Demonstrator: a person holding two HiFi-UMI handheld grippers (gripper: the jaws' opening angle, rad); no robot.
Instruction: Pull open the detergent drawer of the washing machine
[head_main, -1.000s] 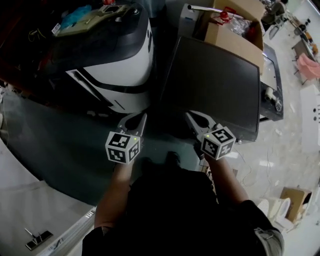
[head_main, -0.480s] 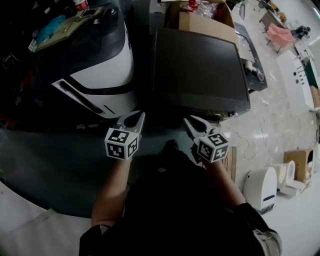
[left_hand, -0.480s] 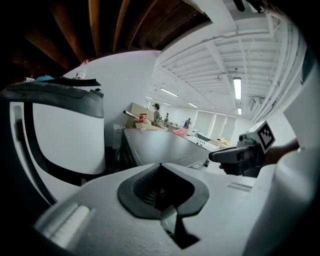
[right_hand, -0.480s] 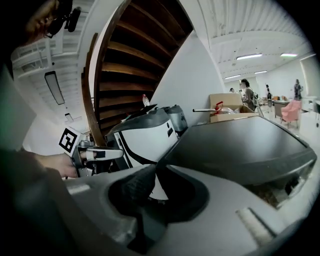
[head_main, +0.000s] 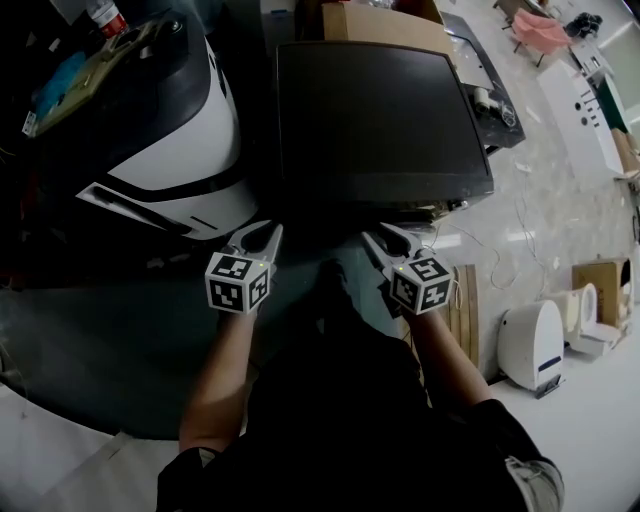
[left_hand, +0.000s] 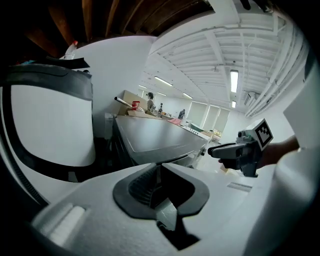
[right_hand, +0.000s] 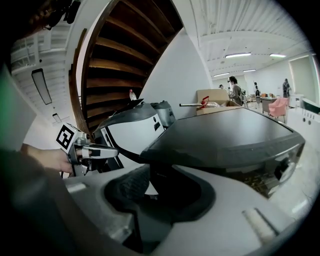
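The detergent drawer cannot be picked out in any view. It is judged to sit in the front face of the dark-topped machine (head_main: 380, 120) straight ahead of both grippers, whose near face lies in shadow under the lid's edge. Such a drawer is likely light, rigid plastic that slides straight out with some initial stick. The best hold is probably its recessed front lip, pinched or hooked, with a level pull back toward the person (a skewed pull could jam it).

The left gripper (left_hand: 159, 167) has its jaws pressed together with nothing between them. The right gripper (right_hand: 167, 175) has its jaws opening, and only air lies between them. Both stop short of the machine's near edge and touch nothing.

Beyond the left gripper, on its outer side, stands a white rounded appliance (head_main: 180, 150) with a black band, just beside the dark machine. A cardboard box (head_main: 385, 20) sits behind the machine, far ahead of the grippers. Wooden boards (head_main: 465, 310) lie on the floor just outside the right gripper, and a loose cable (head_main: 525, 215) lies farther out. Nothing visible blocks the approach, though the gap between the appliances is tight.
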